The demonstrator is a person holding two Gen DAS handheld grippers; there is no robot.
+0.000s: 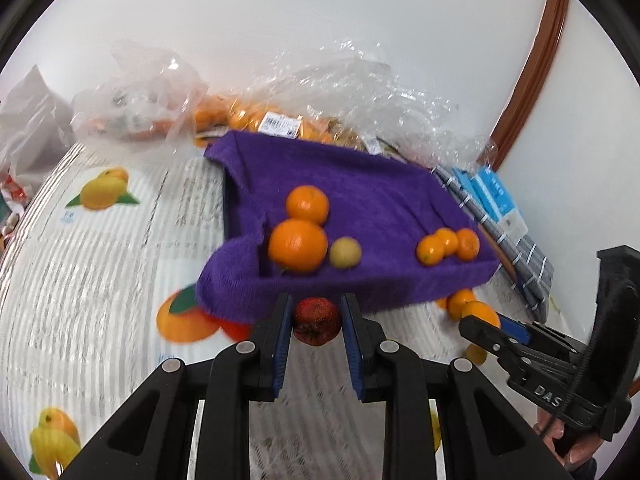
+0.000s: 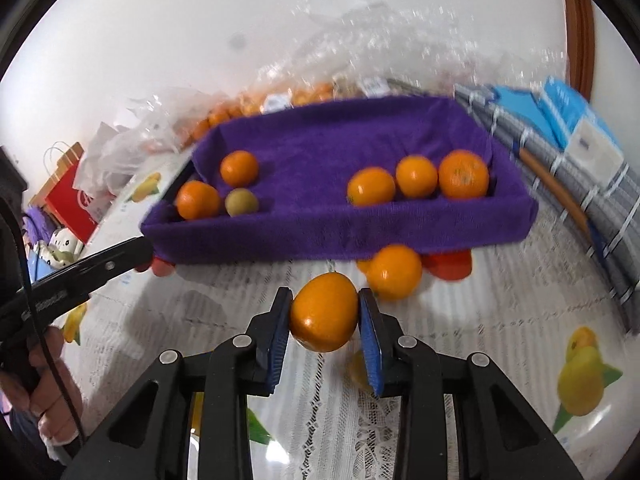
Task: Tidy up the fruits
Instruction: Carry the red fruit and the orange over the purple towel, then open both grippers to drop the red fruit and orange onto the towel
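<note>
Two fruits were in hand at once: a dark red apple (image 1: 317, 321) was pinched between the fingers of the left gripper (image 1: 317, 322), and an orange (image 2: 324, 312) was squeezed between those of the right gripper (image 2: 325, 314), both sets of pads closed tight on the skin. Both fruits hung just short of the near wall of the purple-lined tray (image 2: 340, 232), above the patterned tabletop (image 2: 500, 320).

Inside the tray, two oranges and a small yellow-green fruit (image 2: 241, 202) sat at the left end, and three oranges (image 2: 416, 178) lined up at the right end, with bare cloth between the groups. The step looked like carrying each fruit over the near wall and setting it by its own kind. Doing it well probably meant lifting clear of the soft rim first, lowering until the fruit rested on the cloth, and only then letting go, since round fruit would roll.

A loose orange (image 2: 394, 272) and a red fruit (image 2: 448, 266) lay on the tabletop against the tray's front, right under the likely path. Crinkled plastic bags (image 1: 140, 92) crowded the far side, and folded grey cloth with blue boxes (image 2: 568, 120) hemmed in the right. The open room was at the front and over the tray's middle.
</note>
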